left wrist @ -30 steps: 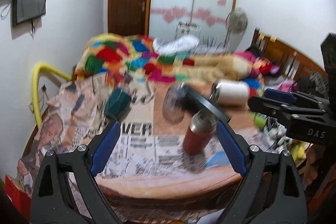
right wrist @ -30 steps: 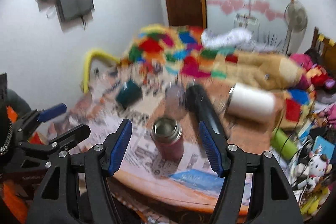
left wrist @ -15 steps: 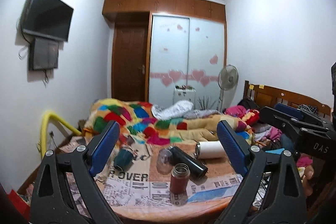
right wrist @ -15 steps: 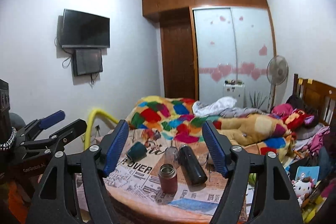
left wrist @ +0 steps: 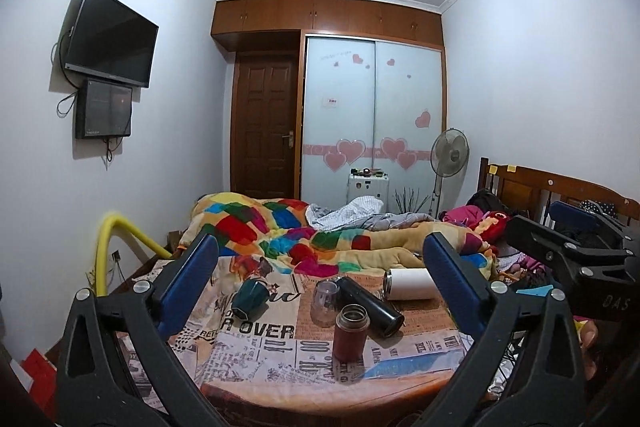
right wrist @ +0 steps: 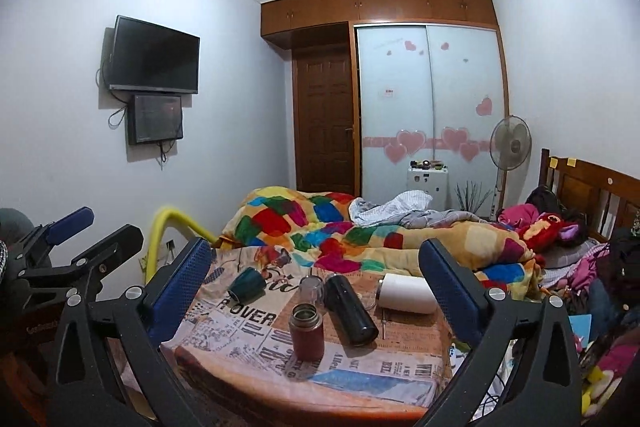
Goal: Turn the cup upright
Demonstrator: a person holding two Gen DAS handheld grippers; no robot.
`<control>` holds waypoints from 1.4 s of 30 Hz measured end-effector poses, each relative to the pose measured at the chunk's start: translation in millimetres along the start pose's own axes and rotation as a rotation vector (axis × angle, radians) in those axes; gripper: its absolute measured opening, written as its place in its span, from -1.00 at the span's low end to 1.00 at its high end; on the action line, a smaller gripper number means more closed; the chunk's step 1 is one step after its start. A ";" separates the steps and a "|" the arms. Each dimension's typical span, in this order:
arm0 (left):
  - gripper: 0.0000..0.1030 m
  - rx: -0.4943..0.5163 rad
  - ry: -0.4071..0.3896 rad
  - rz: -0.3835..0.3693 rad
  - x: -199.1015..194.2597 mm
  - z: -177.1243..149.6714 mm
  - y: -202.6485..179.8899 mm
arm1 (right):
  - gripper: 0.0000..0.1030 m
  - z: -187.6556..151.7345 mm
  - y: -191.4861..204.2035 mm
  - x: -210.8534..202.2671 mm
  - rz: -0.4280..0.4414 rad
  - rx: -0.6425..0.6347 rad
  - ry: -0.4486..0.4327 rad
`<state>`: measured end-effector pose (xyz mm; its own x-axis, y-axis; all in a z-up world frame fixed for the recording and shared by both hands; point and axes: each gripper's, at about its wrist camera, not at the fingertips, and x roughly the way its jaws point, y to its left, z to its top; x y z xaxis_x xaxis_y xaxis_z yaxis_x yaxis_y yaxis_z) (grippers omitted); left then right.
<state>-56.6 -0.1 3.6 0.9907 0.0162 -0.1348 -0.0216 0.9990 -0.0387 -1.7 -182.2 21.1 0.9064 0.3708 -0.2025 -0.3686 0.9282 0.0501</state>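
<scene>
left tongs (left wrist: 320, 275): blue-padded jaws wide apart, nothing between them, held above the near edge of the table
right tongs (right wrist: 316, 275): also spread wide, empty
table (left wrist: 280, 387): round, wooden, newspaper-covered
red-brown metal cup (left wrist: 351, 333): upright, mouth up, near the table's front edge, clear of both tongs
dark green mug (left wrist: 249, 297): on its side, toward left edge
clear glass tumbler (left wrist: 325, 301): just behind the red-brown cup
black cylindrical flask (left wrist: 370, 306): lying down beside the tumbler
white cylindrical bottle (left wrist: 410, 283): lying toward right edge
</scene>
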 end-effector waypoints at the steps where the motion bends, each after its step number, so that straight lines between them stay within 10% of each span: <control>1: 1.00 -0.002 0.002 0.000 0.1 -0.7 0.1 | 1.00 -0.6 -0.2 -0.8 -0.001 -0.001 0.003; 42: 1.00 -0.005 0.025 -0.002 2.1 -9.2 2.1 | 1.00 -5.6 -4.9 -7.0 0.002 0.006 0.025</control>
<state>-55.9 1.6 -5.8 0.9870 0.0135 -0.1599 -0.0207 0.9988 -0.0434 -7.4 -189.5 16.7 0.9001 0.3722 -0.2263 -0.3693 0.9276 0.0566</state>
